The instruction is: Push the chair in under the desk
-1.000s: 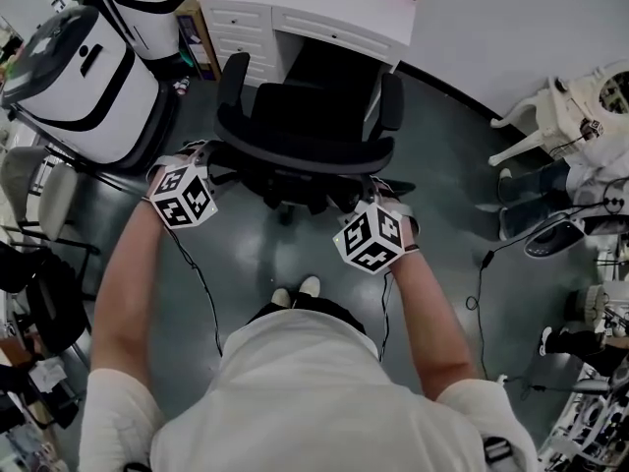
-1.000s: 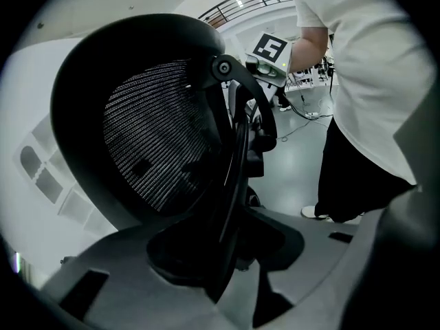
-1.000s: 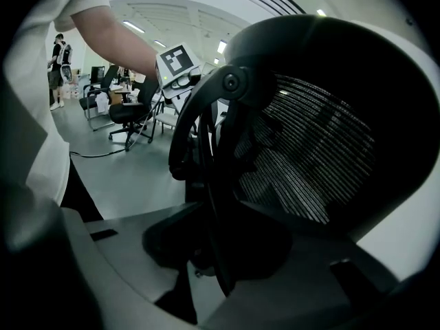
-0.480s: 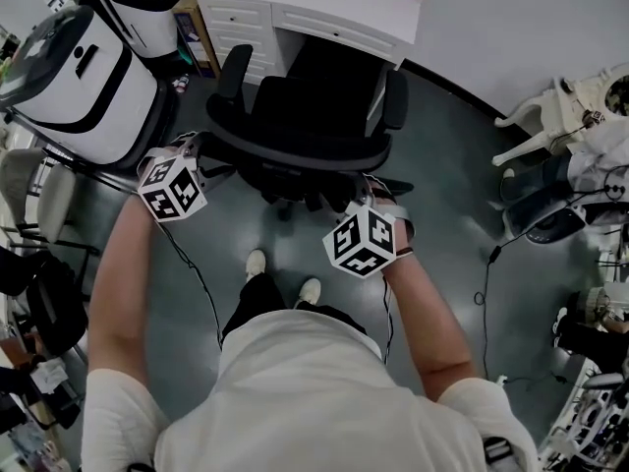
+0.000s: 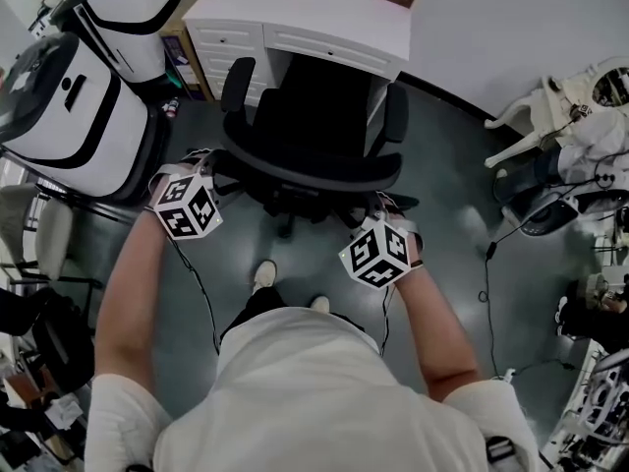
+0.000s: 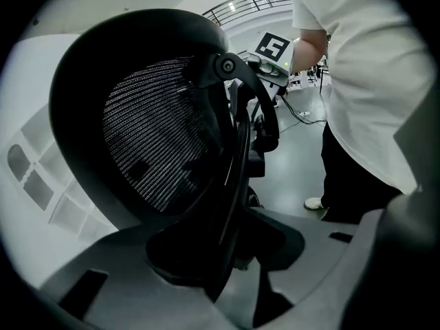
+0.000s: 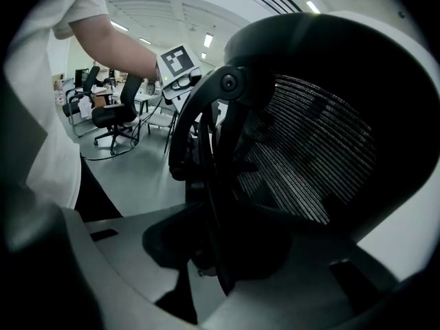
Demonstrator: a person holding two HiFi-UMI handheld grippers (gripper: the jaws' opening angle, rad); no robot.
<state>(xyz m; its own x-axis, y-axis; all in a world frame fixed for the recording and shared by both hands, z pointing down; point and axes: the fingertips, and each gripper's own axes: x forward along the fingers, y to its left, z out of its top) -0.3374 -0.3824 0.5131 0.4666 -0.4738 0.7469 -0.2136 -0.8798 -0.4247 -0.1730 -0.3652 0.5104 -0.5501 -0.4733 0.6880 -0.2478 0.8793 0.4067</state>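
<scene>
A black mesh office chair point(image 5: 311, 126) stands at the white desk point(image 5: 319, 13), its seat partly under the desktop and its backrest rim point(image 5: 307, 172) towards me. My left gripper point(image 5: 210, 162) grips the backrest's left edge; in the left gripper view the chair backrest point(image 6: 155, 136) has its frame edge running between the jaws of the left gripper point(image 6: 220, 267). My right gripper point(image 5: 379, 205) holds the right edge the same way. In the right gripper view the mesh backrest point(image 7: 309, 163) fills the picture, its frame clamped in the right gripper point(image 7: 220, 260).
Two large white-and-black cases point(image 5: 69, 87) stand left of the chair. A white plastic chair point(image 5: 536, 116) and clutter sit at the right. Cables point(image 5: 486, 273) trail over the grey floor. My feet point(image 5: 263, 275) are just behind the chair's base.
The chair has rolled up the picture, further under the desk. Both grippers went with it on the backrest, and my feet stepped forward.
</scene>
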